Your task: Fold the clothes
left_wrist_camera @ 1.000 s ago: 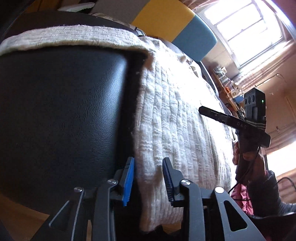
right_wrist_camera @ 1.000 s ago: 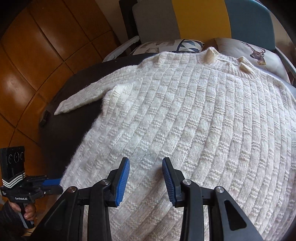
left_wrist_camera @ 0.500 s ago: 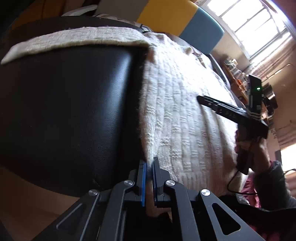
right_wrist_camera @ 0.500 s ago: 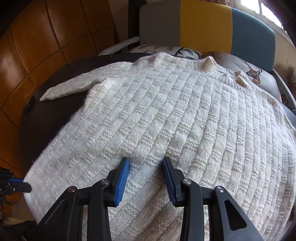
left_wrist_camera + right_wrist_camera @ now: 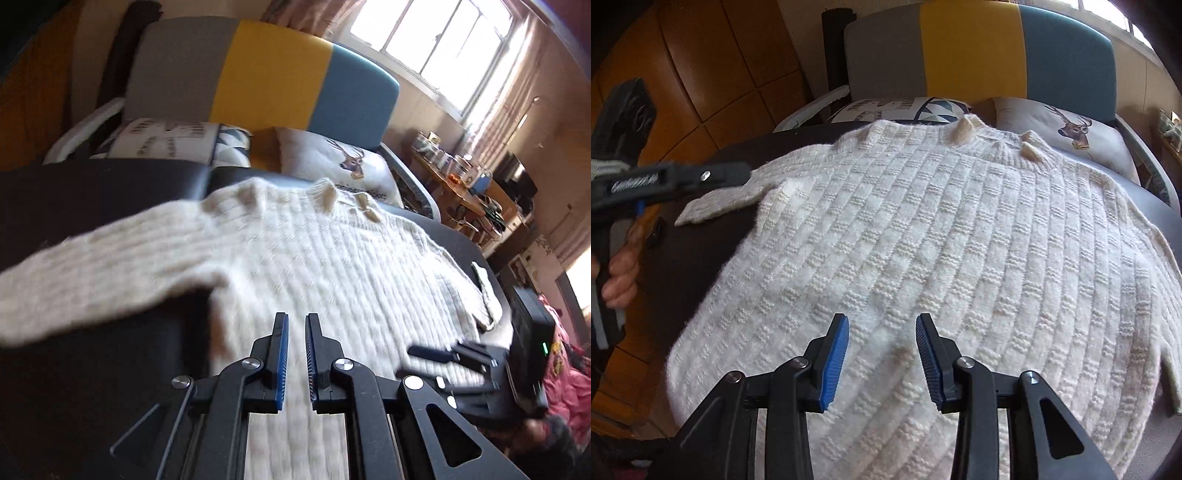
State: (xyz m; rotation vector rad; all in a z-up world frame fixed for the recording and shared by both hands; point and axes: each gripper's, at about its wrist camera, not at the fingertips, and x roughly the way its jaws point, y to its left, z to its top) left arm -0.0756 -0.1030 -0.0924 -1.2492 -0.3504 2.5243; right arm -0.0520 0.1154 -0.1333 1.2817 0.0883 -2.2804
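Note:
A cream knitted sweater (image 5: 923,229) lies spread flat on a dark leather surface (image 5: 694,258), neck toward the sofa, its left sleeve (image 5: 716,203) stretched sideways. My right gripper (image 5: 882,354) is open and empty just above the sweater's lower middle. My left gripper (image 5: 295,354) has its jaws nearly closed with a thin gap; the sweater (image 5: 332,266) shows behind them and the view is blurred, so I cannot see any cloth between them. In the right wrist view the left gripper (image 5: 713,175) is raised over the sleeve.
A grey, yellow and blue sofa back (image 5: 979,55) stands behind, with a patterned cushion (image 5: 901,109) and a deer cushion (image 5: 1067,129). Wooden panels (image 5: 701,74) are at the left. A cluttered table (image 5: 461,181) stands under the window at the right.
My left gripper closed at the sweater's lower left edge, then rose and swung over the surface toward the sleeve. My right gripper stayed open and shifted slightly over the sweater.

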